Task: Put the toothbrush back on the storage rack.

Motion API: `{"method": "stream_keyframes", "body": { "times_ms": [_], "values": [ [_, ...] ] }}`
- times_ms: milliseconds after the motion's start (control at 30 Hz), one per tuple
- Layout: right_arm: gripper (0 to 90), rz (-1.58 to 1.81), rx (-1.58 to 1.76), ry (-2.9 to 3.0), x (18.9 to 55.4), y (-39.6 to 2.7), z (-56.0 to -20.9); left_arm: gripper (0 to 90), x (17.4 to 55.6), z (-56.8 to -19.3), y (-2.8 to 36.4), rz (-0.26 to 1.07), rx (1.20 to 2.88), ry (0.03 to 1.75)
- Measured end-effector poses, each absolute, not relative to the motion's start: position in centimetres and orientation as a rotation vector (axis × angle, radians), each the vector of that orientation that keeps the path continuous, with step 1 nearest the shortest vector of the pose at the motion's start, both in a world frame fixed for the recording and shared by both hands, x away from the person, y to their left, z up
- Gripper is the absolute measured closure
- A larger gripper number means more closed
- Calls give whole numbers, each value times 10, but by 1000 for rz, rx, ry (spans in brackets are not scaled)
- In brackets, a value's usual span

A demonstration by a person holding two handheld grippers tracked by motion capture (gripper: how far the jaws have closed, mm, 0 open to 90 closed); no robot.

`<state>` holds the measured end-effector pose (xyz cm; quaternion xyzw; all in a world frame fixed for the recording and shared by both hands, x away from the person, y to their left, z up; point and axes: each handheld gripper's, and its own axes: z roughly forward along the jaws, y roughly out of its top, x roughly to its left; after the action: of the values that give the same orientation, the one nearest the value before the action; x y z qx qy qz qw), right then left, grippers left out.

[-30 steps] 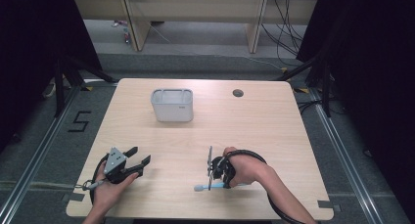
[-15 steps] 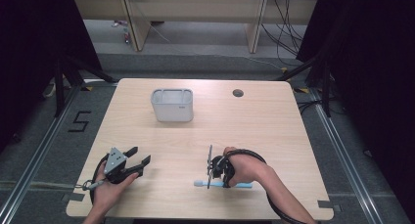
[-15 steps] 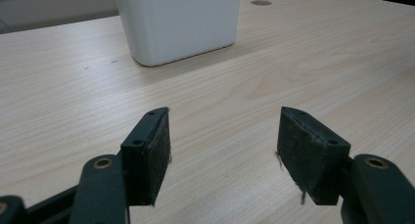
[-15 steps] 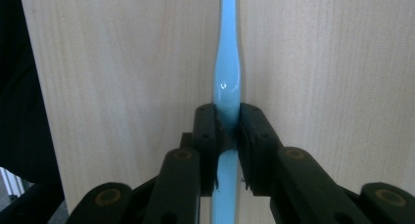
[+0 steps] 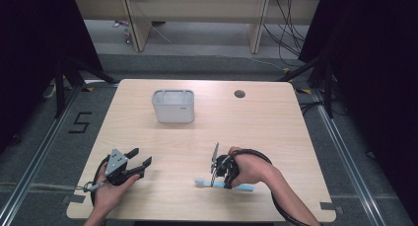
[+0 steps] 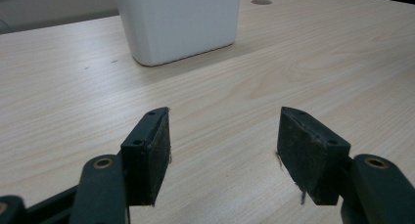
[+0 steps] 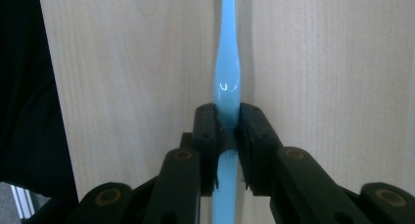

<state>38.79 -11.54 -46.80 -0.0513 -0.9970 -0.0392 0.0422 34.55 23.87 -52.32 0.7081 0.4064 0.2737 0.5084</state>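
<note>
A light blue toothbrush (image 5: 245, 188) lies flat near the front edge of the wooden table (image 5: 276, 132), right of centre. My right gripper (image 5: 217, 183) points down onto it. In the right gripper view the gripper (image 7: 229, 121) is shut on the toothbrush handle (image 7: 227, 62), with both pads pressed on its narrow part. My left gripper (image 5: 141, 157) rests at the front left of the table, a hand around it. Its jaws stand wide open with nothing between them (image 6: 222, 136). A white container (image 5: 173, 106) stands upright at the back centre.
The white container (image 6: 181, 23) is straight ahead of the left gripper, some way off. A small round hole (image 5: 239, 94) sits in the table's far right part. Bare wood lies between the two grippers and the container. Dark floor surrounds the table.
</note>
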Motion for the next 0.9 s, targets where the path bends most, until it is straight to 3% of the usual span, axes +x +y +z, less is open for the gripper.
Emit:
{"method": "stream_keyframes", "body": {
  "times_ms": [900],
  "values": [
    [787, -410, -358, -3076, 390, -139, -451, 366, 346, -523, 239, 659, 1705, 979]
  ]
}}
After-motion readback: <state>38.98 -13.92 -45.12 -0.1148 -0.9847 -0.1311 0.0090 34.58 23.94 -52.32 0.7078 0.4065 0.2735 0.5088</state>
